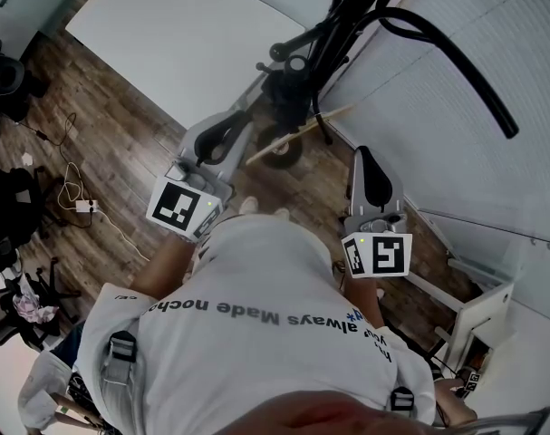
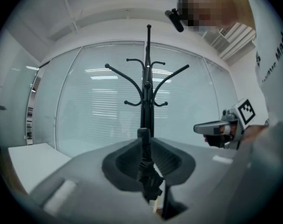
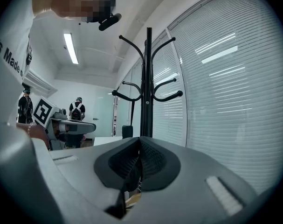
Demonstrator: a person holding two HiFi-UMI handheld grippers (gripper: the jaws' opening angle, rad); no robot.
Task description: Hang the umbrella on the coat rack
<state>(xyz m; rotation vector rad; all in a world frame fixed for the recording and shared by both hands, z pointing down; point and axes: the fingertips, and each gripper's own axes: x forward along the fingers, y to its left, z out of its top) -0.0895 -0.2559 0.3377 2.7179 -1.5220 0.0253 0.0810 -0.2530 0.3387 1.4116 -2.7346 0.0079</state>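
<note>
One umbrella (image 2: 148,176) in left gripper (image 2: 143,141); shaft (image 1: 297,134) aslant beside coat rack (image 2: 147,78)

Office surroundings
A white table (image 1: 193,34) lies ahead of the left gripper (image 1: 234,130); cables (image 1: 71,184) trail over wood floor (image 1: 120,134) to its left; slatted blinds (image 1: 456,89) stand right of the right gripper (image 1: 365,161); two people (image 3: 77,108) stand far off.

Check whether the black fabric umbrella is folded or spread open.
Folded: the black fabric umbrella is a slim bundle clamped in the left hand-held gripper; no canopy spreads.
</note>
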